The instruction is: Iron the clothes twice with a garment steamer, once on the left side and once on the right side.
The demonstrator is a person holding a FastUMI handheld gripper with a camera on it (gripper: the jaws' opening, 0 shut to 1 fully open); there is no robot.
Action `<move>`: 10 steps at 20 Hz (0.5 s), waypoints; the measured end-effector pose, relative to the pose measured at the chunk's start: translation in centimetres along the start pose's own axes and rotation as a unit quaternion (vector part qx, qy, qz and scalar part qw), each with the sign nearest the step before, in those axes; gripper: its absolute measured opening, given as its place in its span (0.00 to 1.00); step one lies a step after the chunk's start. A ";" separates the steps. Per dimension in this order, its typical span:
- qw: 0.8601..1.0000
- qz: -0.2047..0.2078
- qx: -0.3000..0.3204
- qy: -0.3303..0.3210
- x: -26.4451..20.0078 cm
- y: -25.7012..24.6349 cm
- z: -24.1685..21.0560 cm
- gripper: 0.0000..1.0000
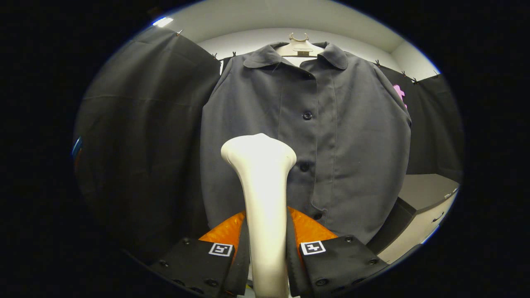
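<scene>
Clamped in my claw (267,248), both fingers pressing its neck, steamer (264,186) faces shirt (331,136)'s left half; I'd keep its head flat, stroking slowly down.

Gripper (267,236): both fingers (308,229) pressed on steamer handle.
Garment steamer (261,174): white, upright, head before shirt's lower front.
Shirt (343,136): dark grey, buttoned, on hanger (299,45).
Cabinet (426,198): beside shirt's hem.
</scene>
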State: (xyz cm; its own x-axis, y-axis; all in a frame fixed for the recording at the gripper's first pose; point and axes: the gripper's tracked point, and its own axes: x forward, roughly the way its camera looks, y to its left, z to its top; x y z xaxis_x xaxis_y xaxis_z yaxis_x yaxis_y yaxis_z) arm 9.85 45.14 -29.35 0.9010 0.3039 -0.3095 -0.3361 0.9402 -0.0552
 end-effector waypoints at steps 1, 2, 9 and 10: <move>1.000 -0.001 0.000 0.005 0.0 0.0 -0.4 0.46; 1.000 -0.002 -0.001 0.009 -0.1 0.0 -0.9 0.46; 0.999 -0.007 0.006 0.039 -0.5 0.1 -4.2 0.46; 0.999 -0.007 0.007 0.045 -0.7 0.2 -4.9 0.46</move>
State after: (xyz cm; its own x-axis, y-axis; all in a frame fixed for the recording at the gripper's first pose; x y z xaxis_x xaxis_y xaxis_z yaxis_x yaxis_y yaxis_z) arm 7.86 44.33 -33.79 0.8770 0.2753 -0.3938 -0.3186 0.9467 -0.0478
